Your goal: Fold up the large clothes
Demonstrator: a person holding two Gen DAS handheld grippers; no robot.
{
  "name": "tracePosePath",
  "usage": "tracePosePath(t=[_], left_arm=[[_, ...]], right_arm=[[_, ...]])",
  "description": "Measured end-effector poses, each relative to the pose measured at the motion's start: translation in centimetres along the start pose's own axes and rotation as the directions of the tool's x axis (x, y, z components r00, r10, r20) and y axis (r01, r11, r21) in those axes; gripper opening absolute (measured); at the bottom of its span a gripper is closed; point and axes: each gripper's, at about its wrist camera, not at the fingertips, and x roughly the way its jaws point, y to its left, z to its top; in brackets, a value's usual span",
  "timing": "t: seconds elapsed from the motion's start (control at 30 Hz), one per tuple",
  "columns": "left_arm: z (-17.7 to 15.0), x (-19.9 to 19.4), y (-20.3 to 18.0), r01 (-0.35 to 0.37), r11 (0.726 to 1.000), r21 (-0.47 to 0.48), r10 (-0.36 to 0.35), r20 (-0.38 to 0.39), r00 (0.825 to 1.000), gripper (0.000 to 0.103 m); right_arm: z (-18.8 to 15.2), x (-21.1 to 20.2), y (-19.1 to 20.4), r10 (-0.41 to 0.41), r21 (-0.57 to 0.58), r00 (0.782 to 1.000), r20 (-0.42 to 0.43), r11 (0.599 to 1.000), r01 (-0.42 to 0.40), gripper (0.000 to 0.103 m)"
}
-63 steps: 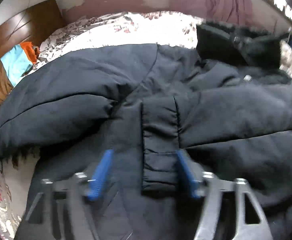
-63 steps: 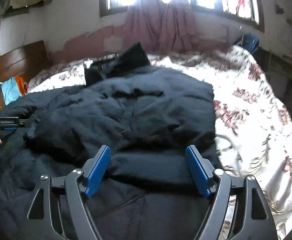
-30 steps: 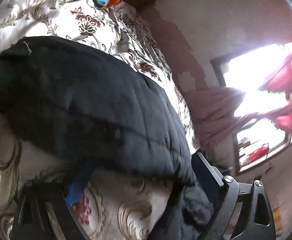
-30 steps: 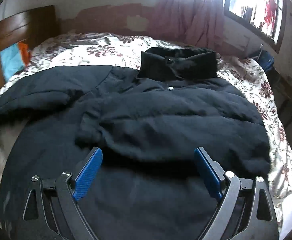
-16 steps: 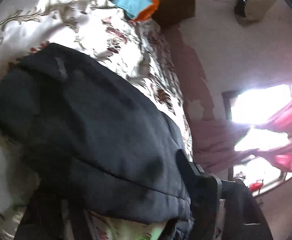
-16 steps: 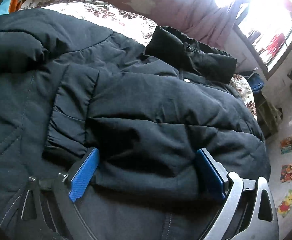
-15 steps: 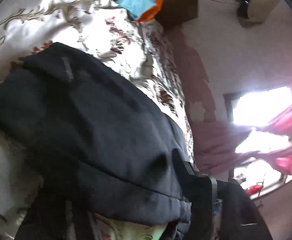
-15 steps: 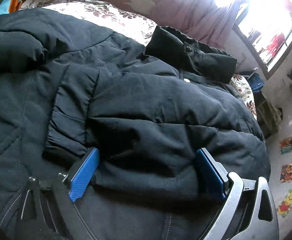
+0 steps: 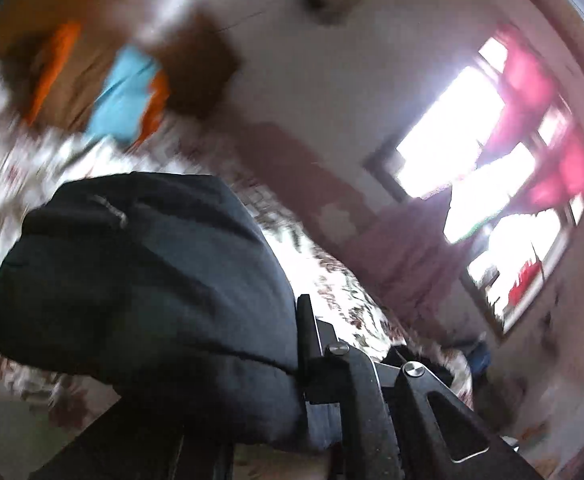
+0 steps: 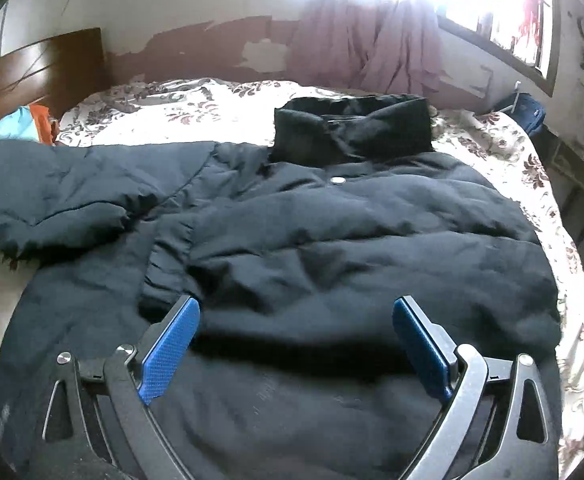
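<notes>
1. Left wrist view: your left gripper has clamped onto the left sleeve of the padded jacket. Half a second ago the sleeve lay lower against the floral bedspread; now the frame is smeared with motion and tipped toward the window, so you are lifting and swinging.
2. Meaning for the task: the sleeve fold has started. Likely next is carrying that sleeve in across the jacket's chest.
3. Only one finger of the left gripper shows; the other is buried under the padding. Read it as closed on cloth.
4. Right wrist view: your right gripper hangs spread wide over the jacket's lower front, holding nothing. It has pulled back and levelled since half a second ago.
5. The jacket lies front-up in the middle of the bedspread, collar toward the curtain, one snap showing just below the collar.
6. Look of it: dark navy, quilted, puffy. The other sleeve already lies folded across the chest. Judged springy, so folds may open again.
</notes>
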Motion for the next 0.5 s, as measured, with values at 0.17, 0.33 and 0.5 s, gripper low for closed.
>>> tracePosePath(t=[0.17, 0.33, 0.5], left_arm=[[1.2, 0.4, -9.9, 0.058, 0.964, 0.259, -0.052, -0.032, 0.998, 0.008], [-0.6, 0.6, -20.6, 0.116, 0.871, 0.478, -0.091, -0.074, 0.993, 0.008], [-7.0, 1.6, -29.6, 0.169, 0.775, 0.609, -0.057, -0.199, 0.978, 0.009]], right_arm=[[-1.3, -2.0, -7.2, 0.18, 0.118, 0.982, 0.05, 0.976, -0.185, 0.095], [-3.3, -3.7, -14.8, 0.2, 0.229, 0.963, 0.182, 0.943, -0.24, 0.095], [-6.9, -4.8, -21.6, 0.164, 0.367, 0.939, 0.302, 0.889, -0.273, 0.095]])
